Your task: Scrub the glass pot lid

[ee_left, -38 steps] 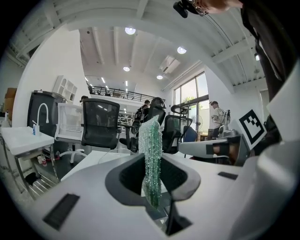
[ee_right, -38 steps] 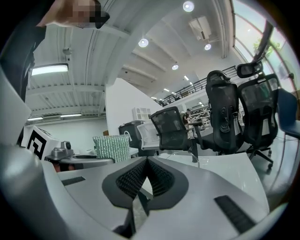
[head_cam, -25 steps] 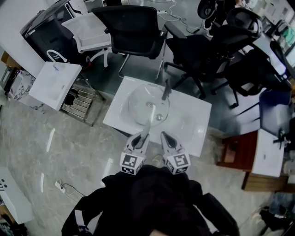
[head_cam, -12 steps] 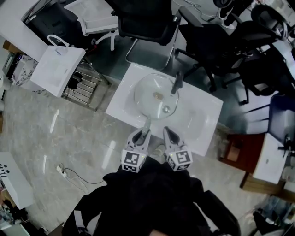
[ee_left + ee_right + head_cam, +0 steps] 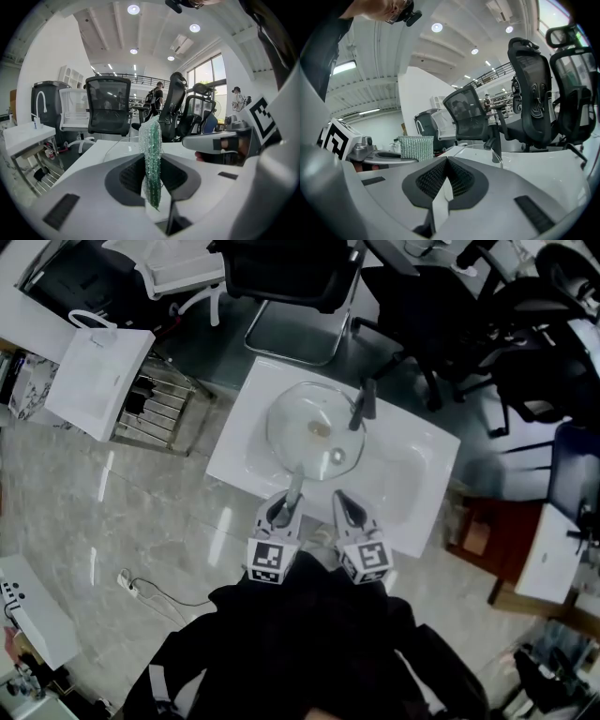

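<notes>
1. The left gripper (image 5: pixel 152 161) has its jaws clamped on a green and silver scrub sponge (image 5: pixel 151 138), which stands on edge between the fingers and pokes out past their tips
2. The right gripper (image 5: pixel 446 163) has its jaws pressed together, empty
3. The glass pot lid (image 5: pixel 305 427) lies on the white basin top (image 5: pixel 234 460) just ahead of both sets of fingertips, with the sponge's far end at its near rim
4. A black faucet (image 5: pixel 362 403) stands beyond the right fingers
</notes>
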Available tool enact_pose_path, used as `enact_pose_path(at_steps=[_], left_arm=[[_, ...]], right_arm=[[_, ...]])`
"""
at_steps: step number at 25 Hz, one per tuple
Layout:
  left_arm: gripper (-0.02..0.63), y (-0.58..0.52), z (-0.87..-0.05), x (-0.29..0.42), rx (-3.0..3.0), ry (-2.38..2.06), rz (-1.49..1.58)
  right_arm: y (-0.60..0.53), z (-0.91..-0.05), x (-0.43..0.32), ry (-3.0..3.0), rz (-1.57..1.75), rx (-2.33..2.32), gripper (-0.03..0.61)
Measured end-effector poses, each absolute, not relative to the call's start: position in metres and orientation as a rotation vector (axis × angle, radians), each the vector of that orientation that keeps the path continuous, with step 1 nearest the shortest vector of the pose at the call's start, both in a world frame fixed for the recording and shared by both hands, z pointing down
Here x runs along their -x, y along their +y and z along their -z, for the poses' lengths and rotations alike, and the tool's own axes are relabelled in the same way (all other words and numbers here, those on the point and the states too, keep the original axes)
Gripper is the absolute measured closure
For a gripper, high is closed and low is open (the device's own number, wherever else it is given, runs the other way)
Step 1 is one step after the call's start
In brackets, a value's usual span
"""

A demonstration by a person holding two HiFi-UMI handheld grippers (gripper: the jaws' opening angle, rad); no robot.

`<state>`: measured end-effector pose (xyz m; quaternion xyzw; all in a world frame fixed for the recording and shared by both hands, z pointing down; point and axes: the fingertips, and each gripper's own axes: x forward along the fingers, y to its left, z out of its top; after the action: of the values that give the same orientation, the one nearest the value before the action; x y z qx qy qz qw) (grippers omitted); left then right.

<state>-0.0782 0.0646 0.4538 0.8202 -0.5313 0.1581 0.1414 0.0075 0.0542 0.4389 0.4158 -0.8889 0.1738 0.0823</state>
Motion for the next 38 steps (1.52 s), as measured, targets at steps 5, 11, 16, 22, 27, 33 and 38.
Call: enact_pose_path(at_steps=[5,11,16,22,27,33,38], left_arm=[[0.543,0.035,-0.466,0.086,-2.334,-1.532,-0.460],[0.541,0.001,-0.487,0.105,-2.282,-1.557,-0.531],[0.541,-0.020,-0.509,0.114,-2.240,-1.558,-0.604],[0.543,-0.046,-0.530,0.126,-2.180,-1.584,-0.669],[0.543,-0.065,-0.545,0.128,-2.176,-1.560,-0.712],[0.543,-0.097,-0.557,0.128,-2.169,-1.571,-0.745],[0.542,-0.124,-0.568,0.134,-2.137,-1.592,-0.761]], right_arm=[[0.030,-0.450,-0.002,-2.634,-0.536,-1.264,0.575],[0.003,-0.466,-0.003,-2.593,-0.560,-1.304,0.575],[-0.005,-0.485,-0.005,-2.548,-0.603,-1.319,0.575],[-0.013,-0.497,-0.001,-2.518,-0.639,-1.328,0.575],[-0.017,-0.503,0.003,-2.505,-0.682,-1.353,0.575],[-0.019,-0.511,0.005,-2.477,-0.691,-1.352,0.575],[-0.024,-0.514,0.009,-2.482,-0.694,-1.352,0.575]])
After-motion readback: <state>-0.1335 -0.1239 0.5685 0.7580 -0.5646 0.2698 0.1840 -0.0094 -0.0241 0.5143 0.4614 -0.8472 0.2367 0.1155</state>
